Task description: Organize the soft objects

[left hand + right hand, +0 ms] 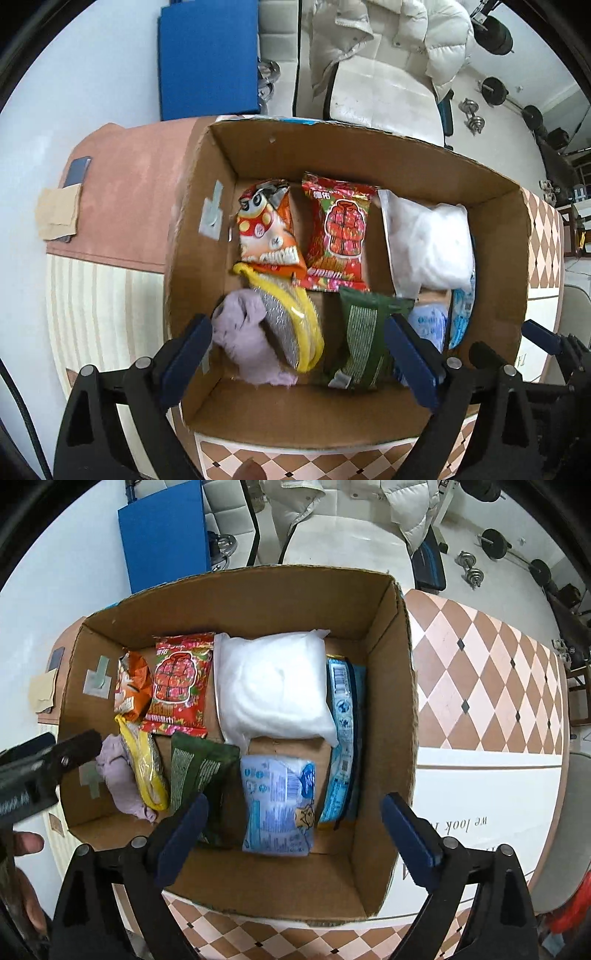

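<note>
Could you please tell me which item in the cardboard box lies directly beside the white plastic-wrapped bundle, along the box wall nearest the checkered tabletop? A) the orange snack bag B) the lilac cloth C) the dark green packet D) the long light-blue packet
D: in the right wrist view the long light-blue packet stands between the white plastic-wrapped bundle and the wall of the brown cardboard box.

Brown cardboard box (384,709); lilac cloth (247,339); white pouch (273,686) (translucent).
</note>
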Demonstrator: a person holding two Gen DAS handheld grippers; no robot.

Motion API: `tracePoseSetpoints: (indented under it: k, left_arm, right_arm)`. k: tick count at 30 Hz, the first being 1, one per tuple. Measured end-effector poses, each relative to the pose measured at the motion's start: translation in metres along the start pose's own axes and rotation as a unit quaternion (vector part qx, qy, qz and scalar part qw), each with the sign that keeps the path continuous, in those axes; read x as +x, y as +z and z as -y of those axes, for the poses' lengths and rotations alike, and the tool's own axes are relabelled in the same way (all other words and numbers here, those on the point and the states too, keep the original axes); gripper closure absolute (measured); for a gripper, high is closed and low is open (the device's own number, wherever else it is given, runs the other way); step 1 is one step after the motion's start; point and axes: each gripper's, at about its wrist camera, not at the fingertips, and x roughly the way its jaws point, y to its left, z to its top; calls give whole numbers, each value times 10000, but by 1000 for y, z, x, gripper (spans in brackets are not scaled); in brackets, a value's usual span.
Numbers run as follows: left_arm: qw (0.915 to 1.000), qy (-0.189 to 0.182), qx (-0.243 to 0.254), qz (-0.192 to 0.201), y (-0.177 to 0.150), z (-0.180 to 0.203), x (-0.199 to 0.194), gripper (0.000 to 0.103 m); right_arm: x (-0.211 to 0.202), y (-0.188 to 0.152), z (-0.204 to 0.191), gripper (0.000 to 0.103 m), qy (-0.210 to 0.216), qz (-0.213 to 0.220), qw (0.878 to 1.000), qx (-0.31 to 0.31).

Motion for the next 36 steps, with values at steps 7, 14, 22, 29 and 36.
tracePoseSetpoints:
  k: [7, 14, 22, 29, 36]
  left_arm:
    - [9995, 116, -122, 253, -26, -1, -14, 7]
    - [9980, 118, -154, 596, -52, 6, -55, 7]
    - [9912, 219, 44, 1305, -104, 25, -134, 7]
    - [9828, 285, 100, 1822, -149, 32, -198, 7]
    - [9755, 328, 52, 2173, -182, 27, -244, 7]
  right_arm:
    - [-11, -16, 6, 0, -124, 229, 9996, 115]
    - [-52, -40, 11, 0, -110, 583, 9981, 134]
    - [-128, -95, 15, 0, -44, 1249, 9921, 56]
    - [-203, -151, 15, 0, -101, 1948, 9808, -86]
    - [-255, -195, 10, 0, -128, 2409, 9701, -268]
